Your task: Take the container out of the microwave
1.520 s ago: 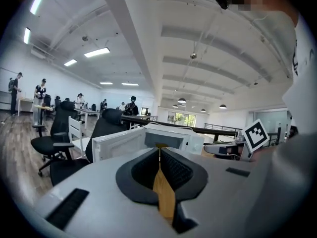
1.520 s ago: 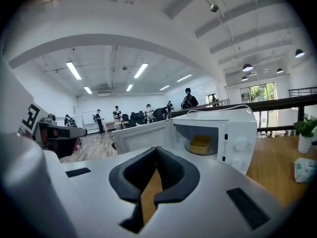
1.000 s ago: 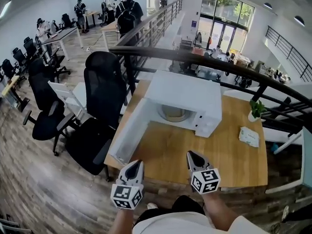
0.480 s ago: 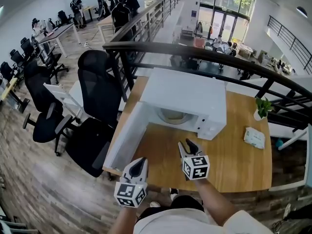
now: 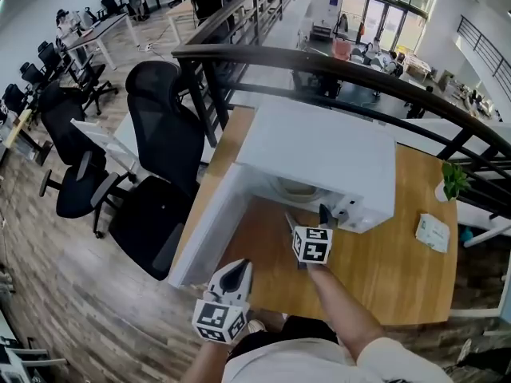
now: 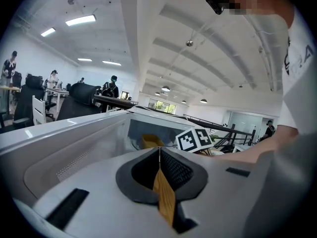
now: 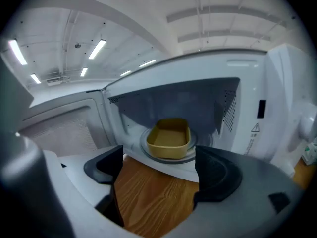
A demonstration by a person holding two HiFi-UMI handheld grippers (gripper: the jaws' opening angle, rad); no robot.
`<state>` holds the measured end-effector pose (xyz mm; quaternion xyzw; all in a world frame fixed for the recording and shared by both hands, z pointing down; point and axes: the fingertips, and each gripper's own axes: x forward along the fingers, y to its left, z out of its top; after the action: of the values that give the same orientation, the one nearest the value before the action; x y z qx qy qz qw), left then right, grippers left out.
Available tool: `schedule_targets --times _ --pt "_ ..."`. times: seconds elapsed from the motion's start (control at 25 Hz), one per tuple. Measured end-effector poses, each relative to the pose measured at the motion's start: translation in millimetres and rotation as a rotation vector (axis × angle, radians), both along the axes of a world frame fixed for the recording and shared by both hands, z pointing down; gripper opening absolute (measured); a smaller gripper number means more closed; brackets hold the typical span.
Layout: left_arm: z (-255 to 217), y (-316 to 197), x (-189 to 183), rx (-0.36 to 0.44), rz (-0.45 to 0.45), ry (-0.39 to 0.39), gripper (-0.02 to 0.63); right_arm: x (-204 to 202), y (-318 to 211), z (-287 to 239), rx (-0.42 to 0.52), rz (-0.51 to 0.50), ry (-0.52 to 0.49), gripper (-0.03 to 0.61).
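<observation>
A white microwave (image 5: 319, 158) stands on the wooden table (image 5: 391, 270) with its door (image 5: 209, 223) swung open to the left. Inside, a yellow container (image 7: 169, 139) sits on the glass turntable (image 7: 190, 155). My right gripper (image 5: 307, 214) is just in front of the opening; its jaws are opening, wide apart, with nothing between them, and the container lies ahead of them (image 7: 159, 156). My left gripper (image 5: 235, 268) hangs back near the table's front edge, beside the door, jaws shut and empty (image 6: 159, 155). In the left gripper view the right gripper's marker cube (image 6: 194, 139) shows.
A black office chair (image 5: 164, 134) stands left of the table. A black railing (image 5: 319, 62) runs behind the microwave. A small potted plant (image 5: 453, 183) and a tissue packet (image 5: 433, 232) lie at the table's right side. People work at desks far off.
My right gripper moved forward to the microwave's opening and its jaws went from shut to wide apart. My left gripper shifted a little forward along the door.
</observation>
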<state>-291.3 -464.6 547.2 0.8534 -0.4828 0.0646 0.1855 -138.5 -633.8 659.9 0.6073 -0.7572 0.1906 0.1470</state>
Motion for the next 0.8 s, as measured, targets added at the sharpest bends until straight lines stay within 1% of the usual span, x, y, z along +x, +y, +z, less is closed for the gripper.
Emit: schedule_targets --times 0.12,0.32,0.48,0.64,0.8 --pt "8.2 -5.4 1.9 -0.015 0.009 -0.001 0.037 -0.2 -25.3 18.5 -0.020 0.042 0.008 0.451" --pt "20.1 -7.5 4.6 -0.053 0.017 0.008 0.037 4.0 -53.7 43.2 -0.056 0.081 0.035 0.469" --pt "24.7 -13.0 5.9 -0.066 0.018 0.030 0.037 9.0 -64.4 58.1 -0.080 0.108 0.042 0.483" --pt "27.4 -18.3 4.8 -0.071 0.019 0.033 0.037 2.9 -71.7 63.9 -0.082 0.099 0.069 0.499" --pt "31.7 -19.3 3.3 -0.081 0.016 0.032 0.037 5.4 -78.3 69.1 -0.083 0.129 0.066 0.505"
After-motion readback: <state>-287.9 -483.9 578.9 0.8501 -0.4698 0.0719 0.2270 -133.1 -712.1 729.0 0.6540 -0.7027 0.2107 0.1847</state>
